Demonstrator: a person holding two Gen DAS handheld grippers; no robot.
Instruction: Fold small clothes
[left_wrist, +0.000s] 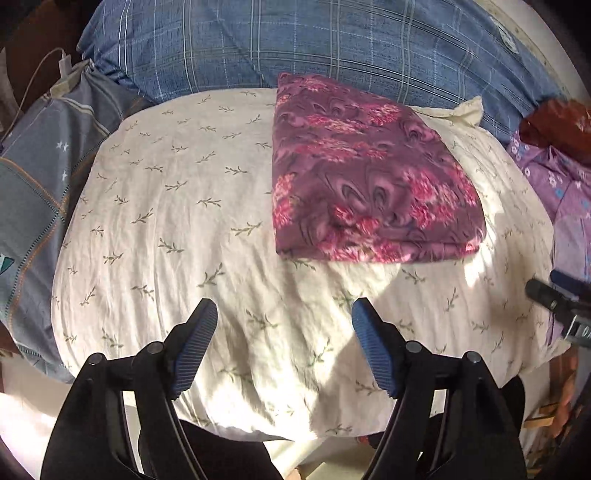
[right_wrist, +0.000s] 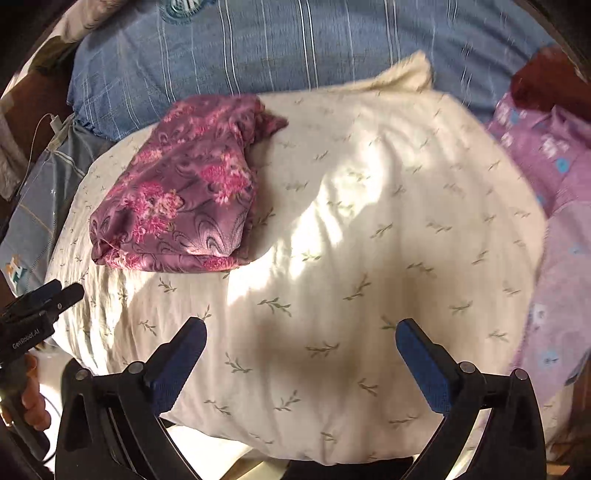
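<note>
A folded purple garment with pink flowers (left_wrist: 369, 177) lies on a white pillow with green sprigs (left_wrist: 177, 206). In the right wrist view the garment (right_wrist: 181, 192) sits at the pillow's (right_wrist: 369, 229) far left. My left gripper (left_wrist: 284, 314) is open and empty, held above the pillow's near edge, short of the garment. My right gripper (right_wrist: 301, 332) is open and empty above the pillow's near middle, to the right of the garment. The right gripper shows at the right edge of the left wrist view (left_wrist: 561, 302), and the left gripper shows at the left edge of the right wrist view (right_wrist: 44, 299).
A blue checked quilt (left_wrist: 314, 40) lies behind the pillow. A lilac flowered cloth (right_wrist: 546, 206) lies to the right, with a dark red item (left_wrist: 557, 125) beyond it. A grey-blue patterned cloth (left_wrist: 33, 184) and a white charger cable (left_wrist: 62, 66) are at the left.
</note>
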